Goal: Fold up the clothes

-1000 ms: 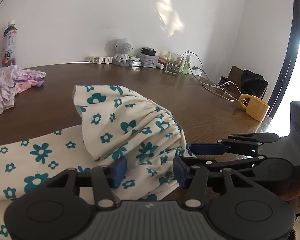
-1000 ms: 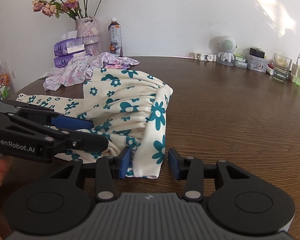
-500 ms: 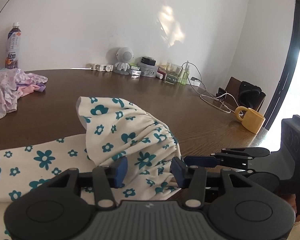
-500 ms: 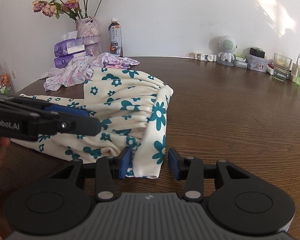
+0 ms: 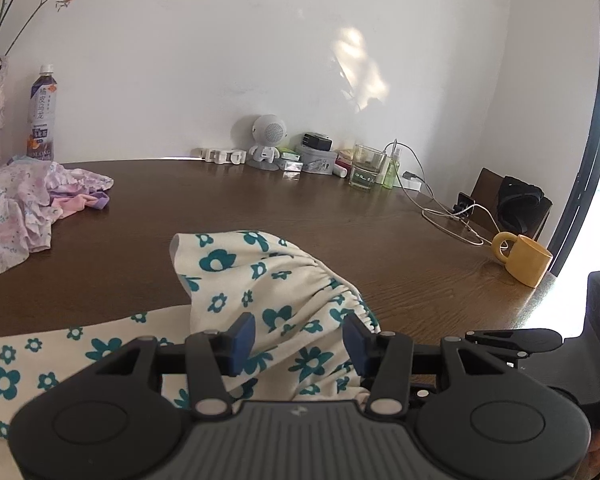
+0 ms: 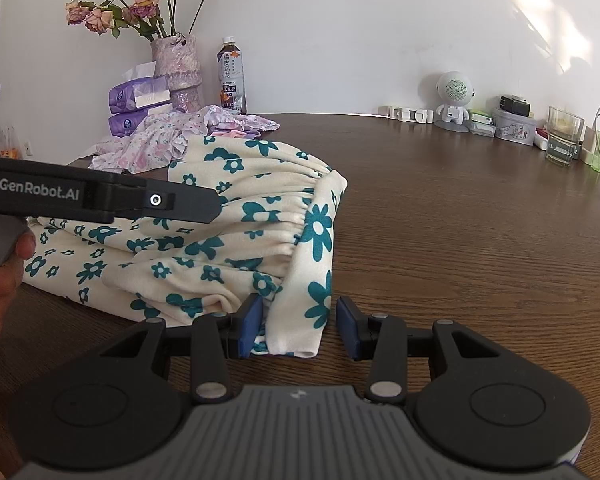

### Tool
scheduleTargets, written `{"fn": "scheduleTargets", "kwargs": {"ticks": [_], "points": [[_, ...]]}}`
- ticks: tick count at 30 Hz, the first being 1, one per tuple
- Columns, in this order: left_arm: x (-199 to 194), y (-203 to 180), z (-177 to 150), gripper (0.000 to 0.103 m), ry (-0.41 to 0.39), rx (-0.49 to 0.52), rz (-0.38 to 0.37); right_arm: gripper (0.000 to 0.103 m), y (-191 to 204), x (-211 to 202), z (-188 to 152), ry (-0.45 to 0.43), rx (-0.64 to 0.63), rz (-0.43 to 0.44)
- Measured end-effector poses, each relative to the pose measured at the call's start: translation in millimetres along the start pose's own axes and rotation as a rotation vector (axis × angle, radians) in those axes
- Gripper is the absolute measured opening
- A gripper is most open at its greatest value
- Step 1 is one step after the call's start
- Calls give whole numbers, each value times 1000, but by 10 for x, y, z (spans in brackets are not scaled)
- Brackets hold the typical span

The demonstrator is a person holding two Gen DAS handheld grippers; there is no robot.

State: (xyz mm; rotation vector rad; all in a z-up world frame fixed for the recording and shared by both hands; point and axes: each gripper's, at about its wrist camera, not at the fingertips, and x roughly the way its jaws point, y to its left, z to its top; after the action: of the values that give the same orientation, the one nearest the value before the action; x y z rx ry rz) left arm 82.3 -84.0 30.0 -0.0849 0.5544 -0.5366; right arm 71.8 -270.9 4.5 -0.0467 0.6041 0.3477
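The cream garment with teal flowers [image 6: 236, 232] is laid, partly folded, on the near side of the brown table [image 6: 480, 240]. The right gripper [image 6: 298, 326] is kept wide open around the garment's near corner. The left gripper [image 5: 300, 338] is also seen open, above the gathered waistband. A lilac garment [image 6: 168, 142] is seen far left.

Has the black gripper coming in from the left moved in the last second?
Yes. In the right wrist view the left gripper has risen and reached further right across the flowered garment, which lies as before on the table.
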Motion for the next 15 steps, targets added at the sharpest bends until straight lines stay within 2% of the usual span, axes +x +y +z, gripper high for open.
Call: {"fn": "scheduleTargets", "kwargs": {"ticks": [13,15], "points": [[134,78,-111,46,46,-11,60,42,-20,2,7,3,8,7],[142,86,-130,41,50,-8,72,42,-24,3,9,3,8,7]]}}
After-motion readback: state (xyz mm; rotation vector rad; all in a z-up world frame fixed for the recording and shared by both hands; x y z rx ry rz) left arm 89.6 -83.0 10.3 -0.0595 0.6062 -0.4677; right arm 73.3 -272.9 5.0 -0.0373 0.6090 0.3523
